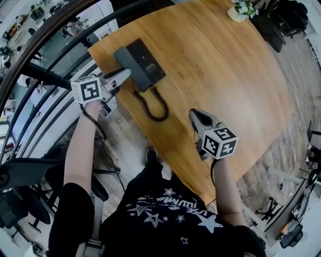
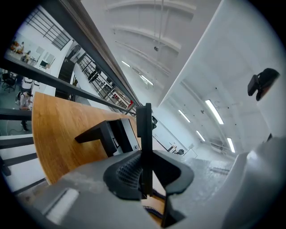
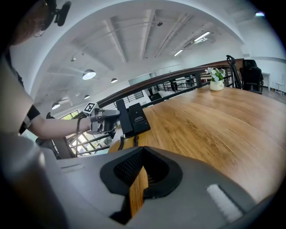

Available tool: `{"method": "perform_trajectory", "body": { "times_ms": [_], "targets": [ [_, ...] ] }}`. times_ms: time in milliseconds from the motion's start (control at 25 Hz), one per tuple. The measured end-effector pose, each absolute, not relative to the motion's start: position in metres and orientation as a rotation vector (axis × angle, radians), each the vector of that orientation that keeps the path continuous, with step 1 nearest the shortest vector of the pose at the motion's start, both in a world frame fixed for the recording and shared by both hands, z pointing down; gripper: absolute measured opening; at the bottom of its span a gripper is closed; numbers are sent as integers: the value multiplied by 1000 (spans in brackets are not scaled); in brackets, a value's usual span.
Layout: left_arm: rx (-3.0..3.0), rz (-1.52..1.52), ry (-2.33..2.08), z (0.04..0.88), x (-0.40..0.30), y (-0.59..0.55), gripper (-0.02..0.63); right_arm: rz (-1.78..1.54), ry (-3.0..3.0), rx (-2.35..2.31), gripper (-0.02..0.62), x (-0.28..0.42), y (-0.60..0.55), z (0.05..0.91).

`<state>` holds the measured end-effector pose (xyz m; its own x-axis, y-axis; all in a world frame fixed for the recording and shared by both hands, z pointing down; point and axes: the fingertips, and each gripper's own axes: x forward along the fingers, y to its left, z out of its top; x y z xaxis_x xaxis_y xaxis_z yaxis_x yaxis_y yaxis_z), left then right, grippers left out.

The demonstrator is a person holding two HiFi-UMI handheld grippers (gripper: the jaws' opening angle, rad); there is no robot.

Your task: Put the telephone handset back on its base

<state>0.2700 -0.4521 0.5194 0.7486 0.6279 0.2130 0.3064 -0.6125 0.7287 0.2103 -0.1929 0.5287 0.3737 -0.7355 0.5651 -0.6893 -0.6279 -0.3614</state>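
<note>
A black telephone base (image 1: 150, 61) sits near the table's far left corner. The black handset (image 1: 128, 64) lies along the base's left side, and my left gripper (image 1: 125, 75) is shut on its near end. In the left gripper view the handset (image 2: 144, 123) stands as a thin dark bar pinched between the jaws, with the base (image 2: 114, 134) just behind it. The coiled cord (image 1: 156, 107) loops toward me on the wood. My right gripper (image 1: 194, 115) hovers over the table's near part, shut with nothing in it, a forearm's length from the phone (image 3: 136, 118).
A small potted plant (image 1: 239, 10) stands at the table's far edge. A dark railing (image 1: 45, 75) runs past the table's left side, close to my left arm. The table's near edge (image 1: 165, 160) is right in front of my body.
</note>
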Motion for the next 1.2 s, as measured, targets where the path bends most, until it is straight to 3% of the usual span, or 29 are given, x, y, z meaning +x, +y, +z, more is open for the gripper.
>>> {"method": "perform_trajectory", "body": {
  "times_ms": [1200],
  "targets": [
    [2199, 803, 606, 547, 279, -462, 94, -1117, 1329, -2530, 2, 213, -203, 534]
  ]
}}
